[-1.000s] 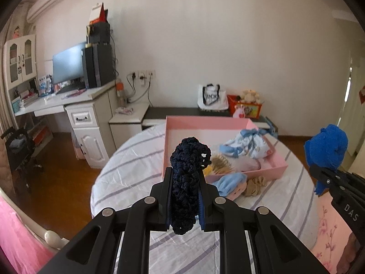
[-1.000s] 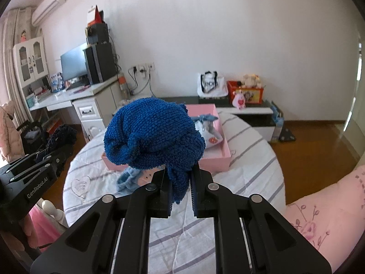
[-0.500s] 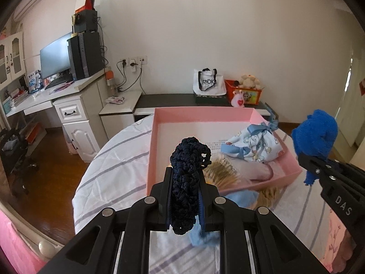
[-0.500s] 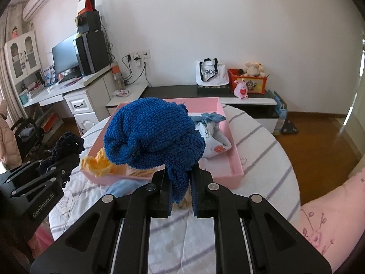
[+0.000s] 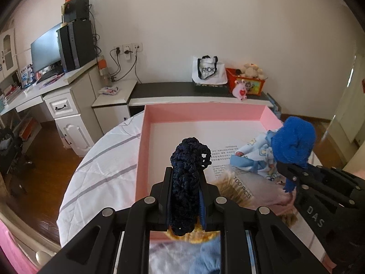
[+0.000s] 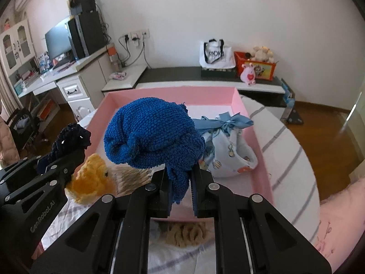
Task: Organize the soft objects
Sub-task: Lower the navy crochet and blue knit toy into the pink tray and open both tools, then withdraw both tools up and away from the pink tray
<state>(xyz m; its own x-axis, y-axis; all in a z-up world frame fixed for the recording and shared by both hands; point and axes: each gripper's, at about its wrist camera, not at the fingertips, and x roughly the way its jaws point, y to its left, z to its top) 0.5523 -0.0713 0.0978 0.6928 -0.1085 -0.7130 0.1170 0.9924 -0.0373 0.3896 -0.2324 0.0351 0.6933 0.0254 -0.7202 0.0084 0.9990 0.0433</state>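
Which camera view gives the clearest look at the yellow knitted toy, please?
The right wrist view: the yellow knitted toy lies in plain sight beside the left gripper. In the left wrist view, only a sliver peeks out beneath the gripper's fingers.

Right gripper (image 5: 294, 175), lower right: I read "DAS".
Left gripper (image 6: 70, 169), lower left: "GenRobot.AI".
Tote bag (image 5: 208, 70), upper centre: "RADIO".
Plastic packet (image 5: 253, 194) in tray: "100 PCS".

We see a round counter (image 5: 102, 171) under a white, grey-striped cloth. A shallow pink box (image 5: 141, 150) lies on it toward the far edge; a tan fuzzy item (image 6: 182, 235) lies at the near edge.
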